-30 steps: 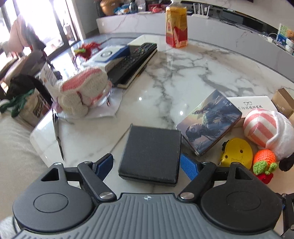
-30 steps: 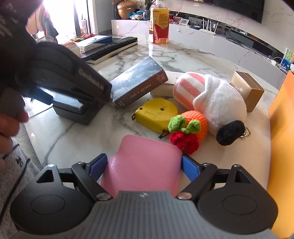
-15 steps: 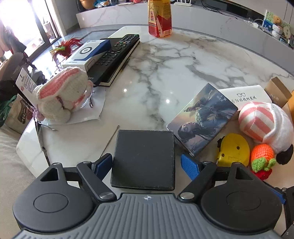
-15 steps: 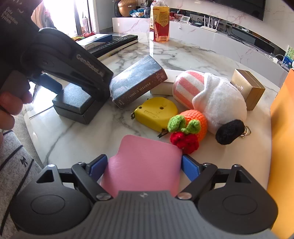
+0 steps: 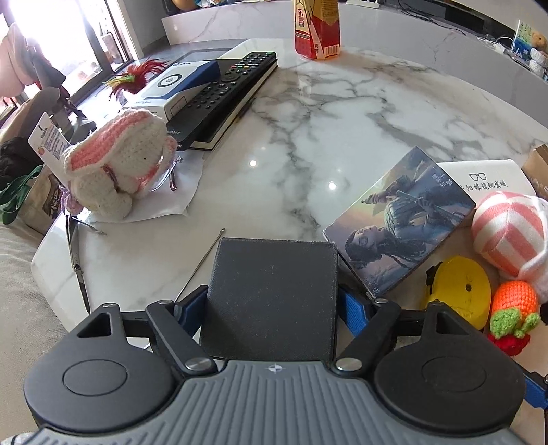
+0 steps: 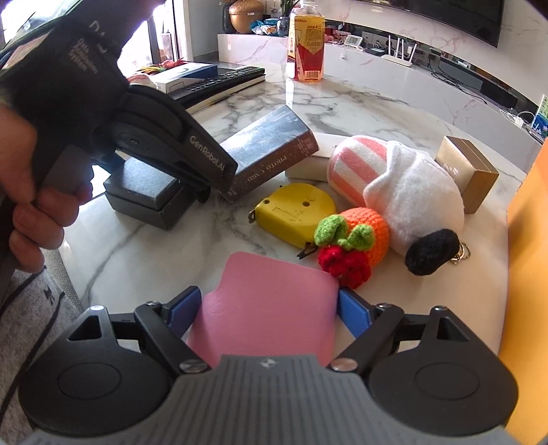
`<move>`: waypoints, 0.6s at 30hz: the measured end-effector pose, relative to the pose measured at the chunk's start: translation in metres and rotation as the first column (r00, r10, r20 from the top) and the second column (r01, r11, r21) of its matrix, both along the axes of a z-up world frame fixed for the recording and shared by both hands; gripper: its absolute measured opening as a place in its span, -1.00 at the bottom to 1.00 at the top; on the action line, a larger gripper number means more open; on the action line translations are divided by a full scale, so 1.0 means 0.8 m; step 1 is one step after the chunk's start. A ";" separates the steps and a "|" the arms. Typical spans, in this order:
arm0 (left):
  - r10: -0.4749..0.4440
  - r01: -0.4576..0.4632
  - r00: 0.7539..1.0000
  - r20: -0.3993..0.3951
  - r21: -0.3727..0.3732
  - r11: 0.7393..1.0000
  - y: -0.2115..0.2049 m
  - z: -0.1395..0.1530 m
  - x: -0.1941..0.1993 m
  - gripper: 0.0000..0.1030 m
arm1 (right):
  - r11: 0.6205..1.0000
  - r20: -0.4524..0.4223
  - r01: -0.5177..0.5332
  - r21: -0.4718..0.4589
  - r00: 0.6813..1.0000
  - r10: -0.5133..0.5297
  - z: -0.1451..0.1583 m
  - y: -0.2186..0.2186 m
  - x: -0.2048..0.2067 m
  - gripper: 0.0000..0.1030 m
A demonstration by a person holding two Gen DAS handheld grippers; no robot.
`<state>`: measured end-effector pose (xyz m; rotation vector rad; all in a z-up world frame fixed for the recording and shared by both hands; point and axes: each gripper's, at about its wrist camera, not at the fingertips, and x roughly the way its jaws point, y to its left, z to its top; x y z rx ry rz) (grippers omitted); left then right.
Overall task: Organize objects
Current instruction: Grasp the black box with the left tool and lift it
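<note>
My left gripper [image 5: 272, 304] is shut on a black square box [image 5: 270, 294], its blue pads against both sides; the box also shows in the right wrist view [image 6: 147, 191], resting on or just above the marble table [image 5: 342, 113] with the left gripper [image 6: 191, 171] over it. My right gripper [image 6: 265, 308] is shut on a pink leather pouch [image 6: 267, 304] near the table's front edge. A photo card box [image 5: 400, 222] lies just right of the black box.
A yellow tape measure [image 6: 294, 212], crochet orange [image 6: 359, 232] and striped plush [image 6: 397, 185] lie at right. A crochet rabbit [image 5: 120, 171], remote [image 5: 222, 96], blue-white box [image 5: 174, 85] and drink bottle [image 5: 316, 27] stand at left and back. A gold box [image 6: 469, 171] sits far right.
My left gripper closed in on the black box and now grips it, the view drawing nearer. My right gripper kept still with the pink pouch.
</note>
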<state>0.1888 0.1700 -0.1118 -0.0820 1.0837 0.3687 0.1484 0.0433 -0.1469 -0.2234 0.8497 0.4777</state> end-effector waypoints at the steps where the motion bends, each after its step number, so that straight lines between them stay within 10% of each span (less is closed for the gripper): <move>1: 0.016 -0.016 1.000 -0.001 0.000 1.000 -0.001 0.000 0.000 0.78 | 1.000 -0.001 -0.002 -0.002 1.000 0.002 0.000 0.000 0.000 0.66; 18: 0.097 -0.097 0.991 0.088 -0.001 0.995 -0.008 0.016 -0.018 0.76 | 0.998 0.028 0.034 0.051 0.999 -0.036 0.022 0.001 -0.005 0.63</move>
